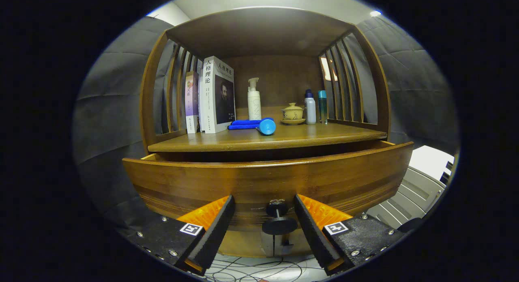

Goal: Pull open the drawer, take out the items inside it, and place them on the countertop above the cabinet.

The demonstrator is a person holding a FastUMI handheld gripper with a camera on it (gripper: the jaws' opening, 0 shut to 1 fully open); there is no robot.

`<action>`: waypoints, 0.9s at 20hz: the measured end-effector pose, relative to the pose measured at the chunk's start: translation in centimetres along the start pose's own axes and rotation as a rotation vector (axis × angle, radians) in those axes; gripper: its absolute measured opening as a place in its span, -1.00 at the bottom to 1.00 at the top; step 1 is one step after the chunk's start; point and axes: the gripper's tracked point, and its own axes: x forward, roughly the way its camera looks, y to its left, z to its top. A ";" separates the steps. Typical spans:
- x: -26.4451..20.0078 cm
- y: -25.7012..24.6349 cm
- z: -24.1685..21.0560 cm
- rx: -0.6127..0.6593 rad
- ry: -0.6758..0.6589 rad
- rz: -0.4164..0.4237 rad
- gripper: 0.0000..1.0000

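Black ribbed fingers (263,211) flank, untouching, wooden drawer's (267,180) round black knob (279,223).

- The wooden worktop (324,135) tops the cabinet, under a slatted wooden hutch.
- Two books (211,97) stand upright at its left, against the slats.
- A blue tool with a round light-blue end (253,125) lies flat just beside the books.
- A white pump bottle (254,100) stands upright behind that tool.
- A small yellow lidded cup on a saucer (292,113) sits right of the pump bottle.
- A white bottle with a dark cap (310,107) and a teal bottle (322,106) stand side by side near the right slats.
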 end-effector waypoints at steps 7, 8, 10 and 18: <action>3.7 -0.3 0.2 -0.008 0.012 0.009 0.86; 4.0 -0.3 0.3 -0.007 0.014 0.013 0.86; 4.9 -0.3 0.5 -0.003 0.014 0.014 0.86; 5.1 -0.6 1.3 -0.021 0.026 0.039 0.87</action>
